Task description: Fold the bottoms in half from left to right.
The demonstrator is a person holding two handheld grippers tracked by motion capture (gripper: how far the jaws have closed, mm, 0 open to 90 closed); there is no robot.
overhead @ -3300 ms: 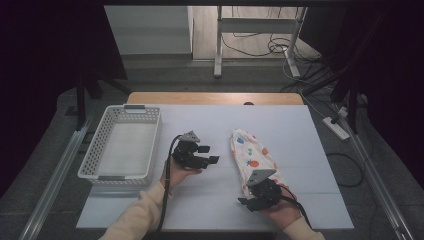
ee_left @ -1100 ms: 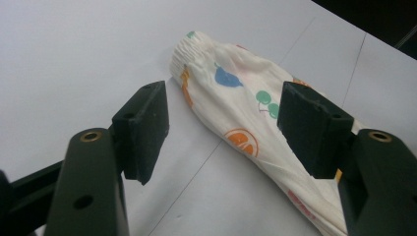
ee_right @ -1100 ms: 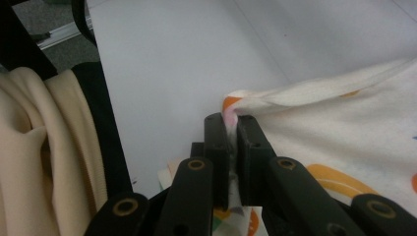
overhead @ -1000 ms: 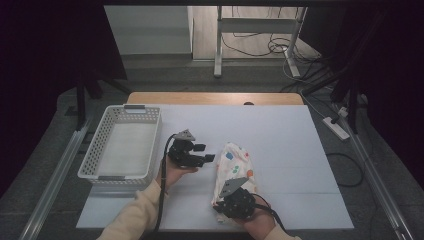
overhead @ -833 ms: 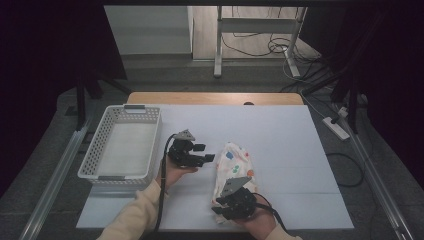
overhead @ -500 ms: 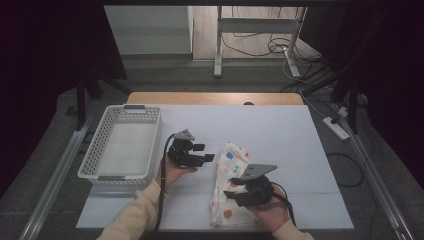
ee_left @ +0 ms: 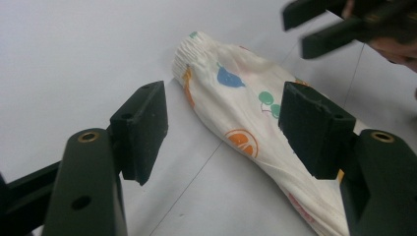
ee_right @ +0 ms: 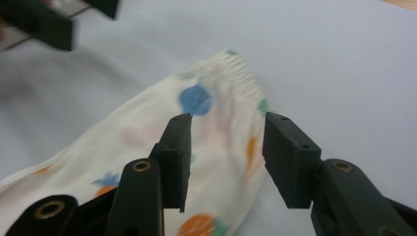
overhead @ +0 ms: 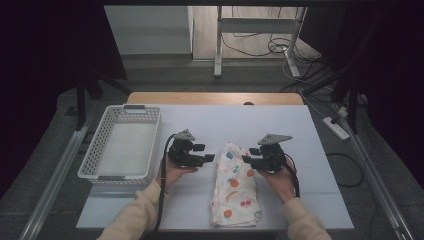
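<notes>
The folded fruit-print cloth [overhead: 235, 187] lies flat on the table [overhead: 310, 130], just toward six o'clock of centre, its gathered elastic end pointing to twelve. At its three o'clock side the right gripper [overhead: 248, 159] hovers over that top end, jaws parted, just been closing a touch, nothing pinched; at nine o'clock the left gripper [overhead: 209, 158] sits beside the cloth, jaws apart and empty. Further out at nine o'clock stands the white basket [overhead: 92, 162].
</notes>
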